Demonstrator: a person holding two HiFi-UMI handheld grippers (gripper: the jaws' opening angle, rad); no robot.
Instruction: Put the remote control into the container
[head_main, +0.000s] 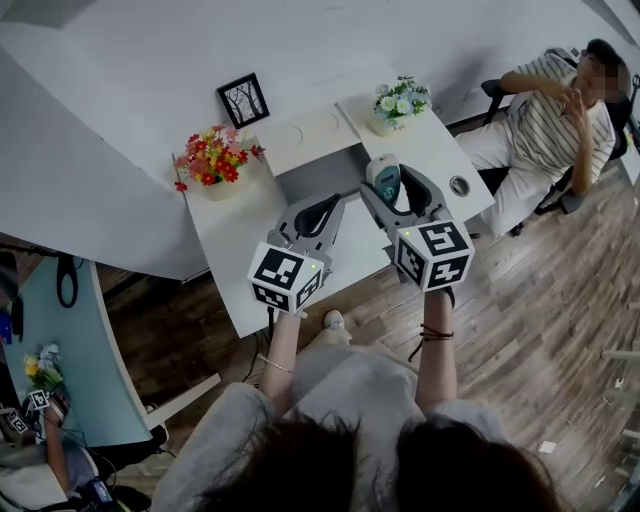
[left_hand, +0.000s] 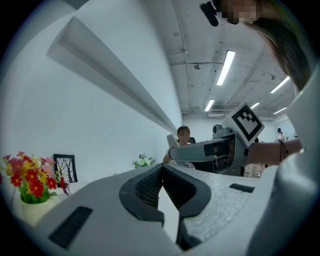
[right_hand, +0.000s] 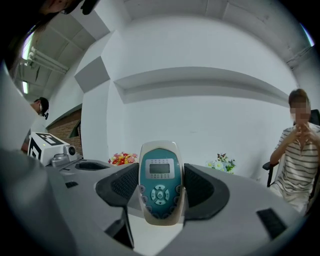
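Observation:
A white and teal remote control (head_main: 384, 175) with a small screen and round keypad (right_hand: 159, 172) stands upright between the pads of my right gripper (head_main: 386, 192), which is shut on it (right_hand: 160, 189) above the white table (head_main: 240, 240). My left gripper (head_main: 325, 212) hovers just to its left over the same table; its jaws are shut with nothing between them (left_hand: 161, 171). I cannot make out a container in any view.
On the table stand a pot of red flowers (head_main: 213, 158), a small black picture frame (head_main: 243, 99), a pot of pale flowers (head_main: 400, 100) and a round fitting (head_main: 460, 185). A person in a striped shirt (head_main: 555, 110) sits at the right. Below is wooden floor.

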